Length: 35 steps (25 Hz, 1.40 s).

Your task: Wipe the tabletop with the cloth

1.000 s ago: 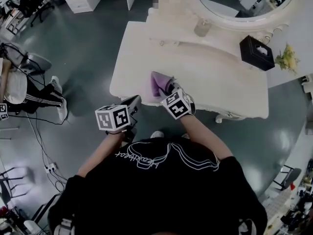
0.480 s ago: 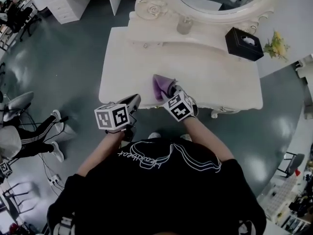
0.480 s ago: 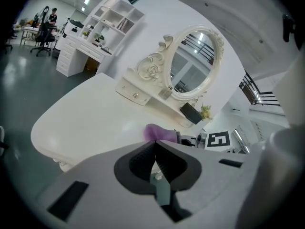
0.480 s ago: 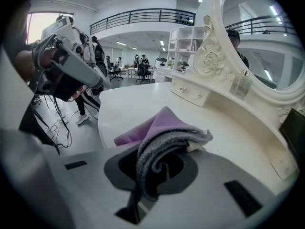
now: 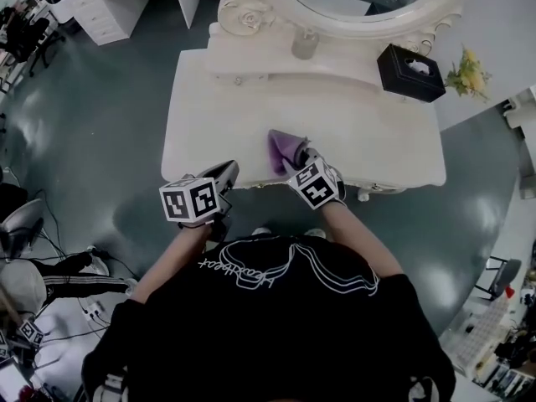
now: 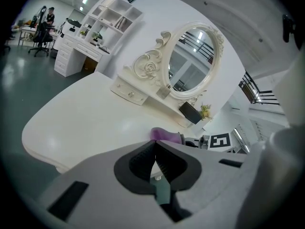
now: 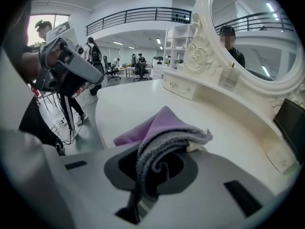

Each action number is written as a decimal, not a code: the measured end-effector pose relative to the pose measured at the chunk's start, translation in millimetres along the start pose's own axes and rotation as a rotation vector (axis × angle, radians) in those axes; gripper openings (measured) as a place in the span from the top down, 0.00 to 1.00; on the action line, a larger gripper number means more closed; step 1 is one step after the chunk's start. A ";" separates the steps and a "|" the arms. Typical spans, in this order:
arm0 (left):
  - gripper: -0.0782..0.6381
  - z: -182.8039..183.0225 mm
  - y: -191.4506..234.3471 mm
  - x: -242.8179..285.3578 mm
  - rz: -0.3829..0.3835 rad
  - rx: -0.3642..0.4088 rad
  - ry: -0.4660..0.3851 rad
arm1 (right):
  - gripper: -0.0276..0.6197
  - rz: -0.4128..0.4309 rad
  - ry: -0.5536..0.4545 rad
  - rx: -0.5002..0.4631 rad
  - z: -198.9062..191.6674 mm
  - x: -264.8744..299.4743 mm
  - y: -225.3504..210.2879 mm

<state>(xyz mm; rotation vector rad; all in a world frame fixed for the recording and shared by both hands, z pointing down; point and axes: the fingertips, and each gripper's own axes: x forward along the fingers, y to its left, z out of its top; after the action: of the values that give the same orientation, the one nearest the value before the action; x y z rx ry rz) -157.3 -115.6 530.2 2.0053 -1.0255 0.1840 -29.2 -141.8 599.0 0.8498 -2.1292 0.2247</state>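
Note:
A purple cloth [image 5: 283, 151] [image 7: 164, 125] [image 6: 165, 135] lies bunched on the white tabletop [image 5: 368, 132] near its front edge. My right gripper [image 5: 300, 159] [image 7: 159, 163] is shut on the cloth, whose grey folded edge fills its jaws. My left gripper [image 5: 224, 174] [image 6: 153, 160] is shut with nothing in it, held at the table's front edge left of the cloth. The right gripper's marker cube [image 6: 220, 140] shows in the left gripper view.
An ornate oval mirror [image 5: 368, 2] with a drawer ledge [image 5: 276, 65] stands along the table's back. A glass bottle [image 5: 304, 43], a black tissue box [image 5: 410, 72] and a small yellow-flowered plant [image 5: 466, 77] stand there. Desks, chairs and people fill the room at left.
The right gripper and cloth shifted slightly right along the front edge. The head view moved, so the table now sits lower-left in frame. The left gripper kept its place.

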 end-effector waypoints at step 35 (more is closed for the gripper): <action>0.89 5.8 -84.0 46.0 0.067 0.009 -0.054 | 0.88 0.039 -0.006 0.015 -71.9 -53.2 -85.6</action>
<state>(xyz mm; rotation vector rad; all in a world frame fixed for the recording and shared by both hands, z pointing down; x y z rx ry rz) -68.1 -122.2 495.7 1.9945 -1.1287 0.1714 94.4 -149.7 595.6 0.8191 -2.1533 0.2593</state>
